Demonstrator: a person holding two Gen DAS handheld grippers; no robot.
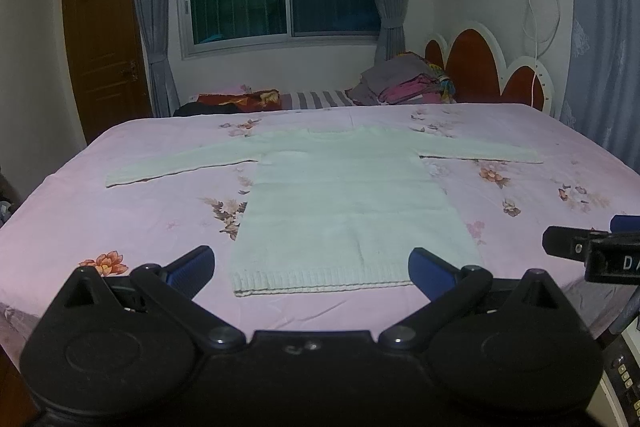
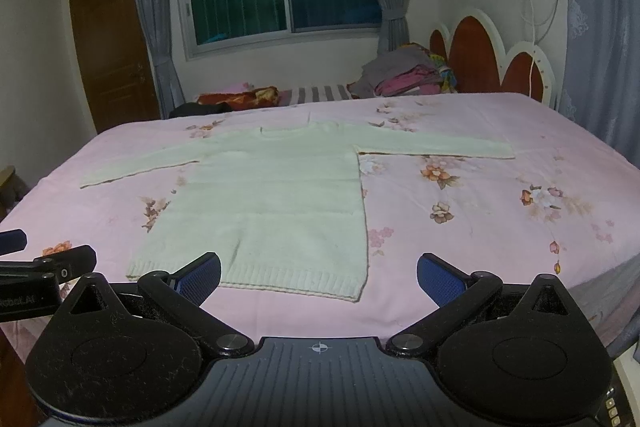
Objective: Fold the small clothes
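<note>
A: Any lettering out there? White "DA" on the right gripper (image 1: 600, 259), cut off at the left wrist view's edge.

B: And the left gripper (image 2: 24, 291) reads something like "Robot.AI", partly hidden. Nothing else legible.

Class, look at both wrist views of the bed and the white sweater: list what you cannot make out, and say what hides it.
- Left wrist view: right corner of the sweater hem, behind a finger of the left hand-held gripper.
- Right wrist view: left corner of the hem, behind a finger of the right hand-held gripper.
- Both views: the sweater's underside, flat against the bedsheet.
- Both views: the clothes pile is too small to tell garments apart.
</note>
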